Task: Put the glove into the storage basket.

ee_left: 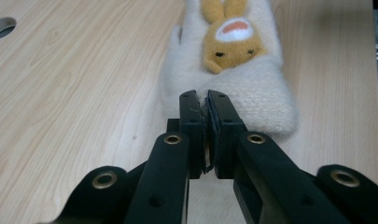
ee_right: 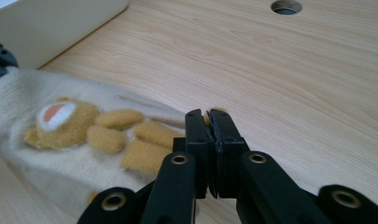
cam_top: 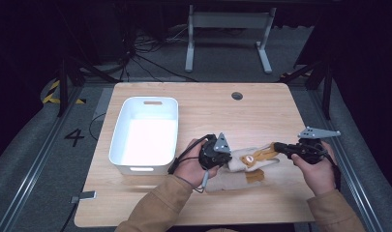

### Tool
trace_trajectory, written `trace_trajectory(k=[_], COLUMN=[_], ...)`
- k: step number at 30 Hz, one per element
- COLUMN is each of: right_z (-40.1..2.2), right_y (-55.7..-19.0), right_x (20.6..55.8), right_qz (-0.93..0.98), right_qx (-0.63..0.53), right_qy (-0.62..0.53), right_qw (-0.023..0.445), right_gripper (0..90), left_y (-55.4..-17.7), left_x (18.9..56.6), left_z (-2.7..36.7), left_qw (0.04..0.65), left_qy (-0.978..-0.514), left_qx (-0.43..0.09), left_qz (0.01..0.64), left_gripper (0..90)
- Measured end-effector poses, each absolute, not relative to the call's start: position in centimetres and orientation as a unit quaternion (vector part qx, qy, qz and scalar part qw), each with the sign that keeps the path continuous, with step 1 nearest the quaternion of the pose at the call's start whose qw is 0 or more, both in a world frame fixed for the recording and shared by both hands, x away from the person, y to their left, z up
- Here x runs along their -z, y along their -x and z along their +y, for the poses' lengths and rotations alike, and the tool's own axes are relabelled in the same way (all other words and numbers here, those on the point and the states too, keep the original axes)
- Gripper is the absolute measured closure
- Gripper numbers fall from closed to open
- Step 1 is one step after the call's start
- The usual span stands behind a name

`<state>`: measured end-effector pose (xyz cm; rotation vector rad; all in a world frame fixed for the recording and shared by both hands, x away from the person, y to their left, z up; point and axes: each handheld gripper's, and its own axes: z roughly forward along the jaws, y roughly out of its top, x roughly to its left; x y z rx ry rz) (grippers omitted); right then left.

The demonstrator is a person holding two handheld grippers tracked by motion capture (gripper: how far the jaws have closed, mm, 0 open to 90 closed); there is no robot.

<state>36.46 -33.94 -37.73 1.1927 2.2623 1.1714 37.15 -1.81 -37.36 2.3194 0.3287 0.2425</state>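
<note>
A cream knitted glove (cam_top: 247,158) with a yellow animal face and yellow fingers lies stretched between my two grippers near the table's front. My left gripper (cam_top: 227,160) is shut on its cream cuff end; in the left gripper view the jaws (ee_left: 205,95) pinch the knit edge of the glove (ee_left: 233,70). At the other end, the right gripper (cam_top: 277,146) is shut on a yellow fingertip, and the right gripper view shows its tips (ee_right: 206,114) closed on that bit of the glove (ee_right: 74,130). A second cream piece (cam_top: 239,180) with a yellow patch lies flat under it.
A white plastic bin (cam_top: 117,130) stands at the left of the wooden table (cam_top: 208,111), close to my left hand; its wall is the pale surface (ee_right: 51,23) in the right gripper view. A round cable hole (cam_top: 237,95) sits near the far edge. Beyond the table stand metal legs.
</note>
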Motion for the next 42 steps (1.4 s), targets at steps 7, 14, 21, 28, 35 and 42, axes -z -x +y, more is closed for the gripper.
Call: trace_trajectory(k=[7,14,21,28,35,42], right_z=[-32.2,-31.1,-30.2,-29.6,-29.8,-29.7], right_y=[-36.2,-35.2,-34.8,-34.5,-34.4,-33.3], right_x=[39.0,39.5,40.7,41.0,41.2,41.7], right_qz=[0.810,0.815,0.821,0.825,0.824,0.828], right_qx=[-0.398,-0.404,-0.384,-0.386,-0.384,-0.369], right_qy=[-0.405,-0.394,-0.406,-0.397,-0.400,-0.409], right_qw=[0.147,0.133,0.119,0.113,0.113,0.102], right_gripper=[87.5,87.4,87.4,87.4,87.5,87.4], left_y=[-36.7,-36.7,-37.0,-36.7,-36.8,-37.6], left_x=[38.0,38.6,39.9,40.2,40.9,41.8], left_z=[-0.1,1.5,1.8,2.2,1.7,2.1], left_qw=[0.364,0.359,0.342,0.337,0.323,0.309], left_qy=[-0.919,-0.922,-0.929,-0.934,-0.939,-0.941], left_qx=[-0.097,-0.090,-0.069,-0.067,-0.084,-0.066], left_qz=[0.116,0.112,0.121,0.103,0.085,0.121], left_gripper=[85.8,85.7,85.4,85.4,85.0,75.1])
